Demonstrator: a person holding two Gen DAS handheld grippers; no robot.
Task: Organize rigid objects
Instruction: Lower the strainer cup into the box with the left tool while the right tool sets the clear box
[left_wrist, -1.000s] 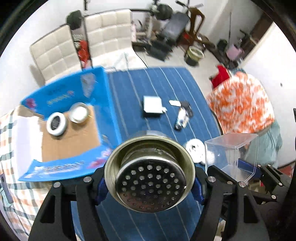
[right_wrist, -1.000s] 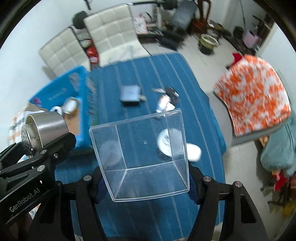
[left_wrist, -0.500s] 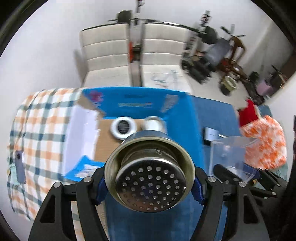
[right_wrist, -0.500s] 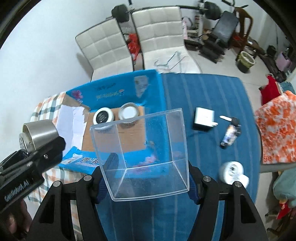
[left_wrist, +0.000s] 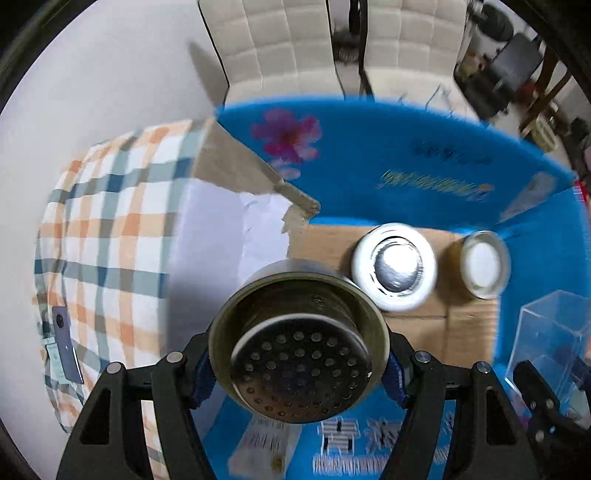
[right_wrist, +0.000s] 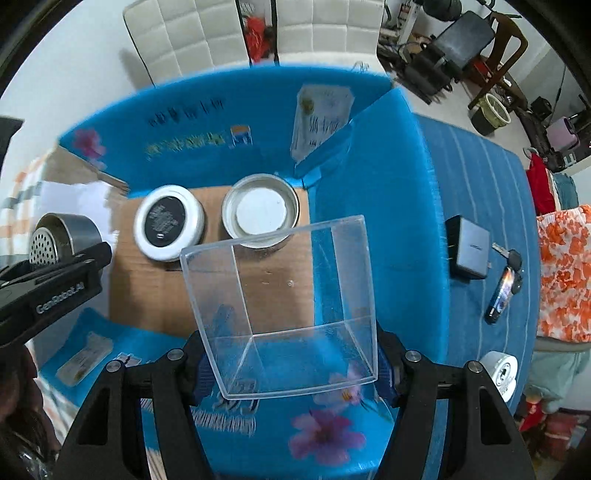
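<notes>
Change: both grippers are swinging in from over the blue striped desk to right above the blue box (right_wrist: 373, 155); a second ago the box was off to the left, now it is filling both views.
Left jaws: left gripper (left_wrist: 299, 373) is clamping snug on the steel strainer cup (left_wrist: 298, 341), perforated bottom facing the camera, cup tilted and up in the air, not touching anything.
Right jaws: right gripper (right_wrist: 291, 373) is pinching the clear plastic box (right_wrist: 284, 306) by its lower walls, open mouth pointing away, also being held clear of the floor of the box.
Below left: strainer cup is hanging over the left part of the brown cardboard floor (left_wrist: 465, 332), near the torn white flap.
Below right: clear plastic box is hovering over the middle of the floor, just in front of the two items lying there.
Already inside: white round tin (right_wrist: 169, 222) and open metal tin (right_wrist: 260, 211) are sitting side by side by the back wall.
Outside: grey charger (right_wrist: 468, 248), keys (right_wrist: 505, 288) and white tape roll (right_wrist: 498, 373) are waiting on the desk (right_wrist: 480, 177), well apart from the box.
Meaning: transport looks about over; lowering and release are likely next, with bare floor free under both.
Risk: clear plastic box could be bumping the open metal tin if set down too far forward.
</notes>
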